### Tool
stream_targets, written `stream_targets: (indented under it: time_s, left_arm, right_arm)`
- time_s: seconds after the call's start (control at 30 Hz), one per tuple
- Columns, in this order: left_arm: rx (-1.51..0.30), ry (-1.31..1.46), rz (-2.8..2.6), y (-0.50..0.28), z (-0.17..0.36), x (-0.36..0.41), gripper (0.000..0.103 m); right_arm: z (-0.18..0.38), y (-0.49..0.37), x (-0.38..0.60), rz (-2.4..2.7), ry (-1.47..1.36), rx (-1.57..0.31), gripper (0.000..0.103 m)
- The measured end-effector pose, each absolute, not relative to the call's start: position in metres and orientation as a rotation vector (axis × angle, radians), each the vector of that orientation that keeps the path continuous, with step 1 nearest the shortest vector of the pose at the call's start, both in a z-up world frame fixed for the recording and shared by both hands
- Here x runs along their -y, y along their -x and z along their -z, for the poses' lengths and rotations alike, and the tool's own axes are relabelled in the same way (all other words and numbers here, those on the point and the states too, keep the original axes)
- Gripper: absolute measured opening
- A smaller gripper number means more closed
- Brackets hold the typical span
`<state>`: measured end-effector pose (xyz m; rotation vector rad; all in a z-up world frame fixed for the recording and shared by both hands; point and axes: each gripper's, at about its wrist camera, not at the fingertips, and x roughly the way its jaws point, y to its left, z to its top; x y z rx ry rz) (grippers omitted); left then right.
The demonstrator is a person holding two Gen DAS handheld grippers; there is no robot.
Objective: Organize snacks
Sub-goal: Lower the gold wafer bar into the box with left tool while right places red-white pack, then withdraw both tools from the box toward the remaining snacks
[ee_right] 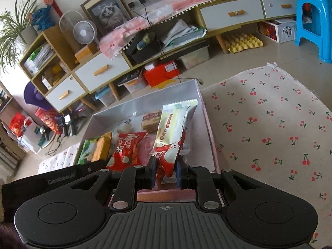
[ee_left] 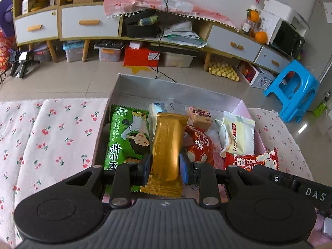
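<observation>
An open box (ee_left: 176, 89) with silvery walls sits on a cherry-print cloth and holds several snack packets. My left gripper (ee_left: 165, 166) is shut on a gold packet (ee_left: 168, 141), held lengthwise over the box's near left part, beside a green packet (ee_left: 126, 137). In the right wrist view, my right gripper (ee_right: 165, 172) is shut on a small red-and-white packet (ee_right: 168, 159) above the box's (ee_right: 145, 101) near right part. That packet (ee_left: 251, 161) also shows at the right of the left wrist view. A cream packet (ee_right: 176, 122) lies behind it, and another red packet (ee_right: 126, 151) lies mid-box.
The cherry-print cloth (ee_left: 51, 137) spreads to both sides of the box. Beyond it is tiled floor, a long low cabinet (ee_left: 89, 22) with drawers and storage bins beneath, and a blue plastic stool (ee_left: 294, 91) at the right.
</observation>
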<state>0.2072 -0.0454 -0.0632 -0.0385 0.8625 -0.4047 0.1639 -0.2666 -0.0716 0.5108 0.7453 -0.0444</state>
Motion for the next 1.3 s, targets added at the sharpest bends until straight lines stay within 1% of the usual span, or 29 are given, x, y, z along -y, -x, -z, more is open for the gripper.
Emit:
stream_targets:
  time_s: [0.27,0.4,0.5,0.57,0.6,0.7,0.77,0.8,0.83,0.87,0.93,1.03,1.3]
  left_arm:
    - [-0.842,-0.003,0.384,-0.213,0.069,0.05,0.026]
    - [-0.837,0.04,0.378,-0.21,0.07,0.043,0.027]
    - [-0.835,0.036,0.373,-0.207,0.068,0.041,0.028]
    - [-0.832,0.024,0.37,-0.206,0.065,0.043,0.033]
    - [-0.827,0.021,0.369,-0.204,0.064,0.043,0.034]
    - [-0.829,0.034,0.377,-0.201,0.06,0.043,0.039]
    - [-0.825,0.036,0.374,-0.198,0.058,0.042,0.043]
    - [-0.822,0.037,0.374,-0.196,0.057,0.041,0.045]
    - [-0.82,0.037,0.374,-0.195,0.055,0.04,0.049]
    - [-0.817,0.038,0.375,-0.193,0.054,0.039,0.052]
    - [-0.813,0.04,0.378,-0.189,0.051,0.038,0.055]
    - [-0.805,0.042,0.38,-0.183,0.046,0.035,0.058]
    - [-0.814,0.08,0.395,-0.166,0.034,0.022,0.062]
  right_arm:
    - [0.072,-0.164,0.265,0.041,-0.509,-0.749,0.019]
    - [0.072,-0.164,0.265,0.041,-0.508,-0.75,0.02]
    - [0.072,-0.164,0.264,0.042,-0.505,-0.75,0.023]
    - [0.071,-0.164,0.263,0.039,-0.5,-0.75,0.023]
    - [0.071,-0.164,0.262,0.038,-0.495,-0.75,0.023]
    - [0.069,-0.163,0.261,0.036,-0.478,-0.747,0.03]
    - [0.067,-0.163,0.261,0.03,-0.481,-0.746,0.039]
    - [0.067,-0.163,0.26,0.028,-0.483,-0.747,0.042]
    - [0.066,-0.162,0.26,0.026,-0.483,-0.747,0.048]
    - [0.064,-0.162,0.261,0.025,-0.481,-0.745,0.051]
    - [0.061,-0.16,0.261,0.023,-0.473,-0.737,0.052]
    - [0.057,-0.158,0.262,0.027,-0.461,-0.726,0.06]
    - [0.054,-0.149,0.26,0.02,-0.419,-0.735,0.061]
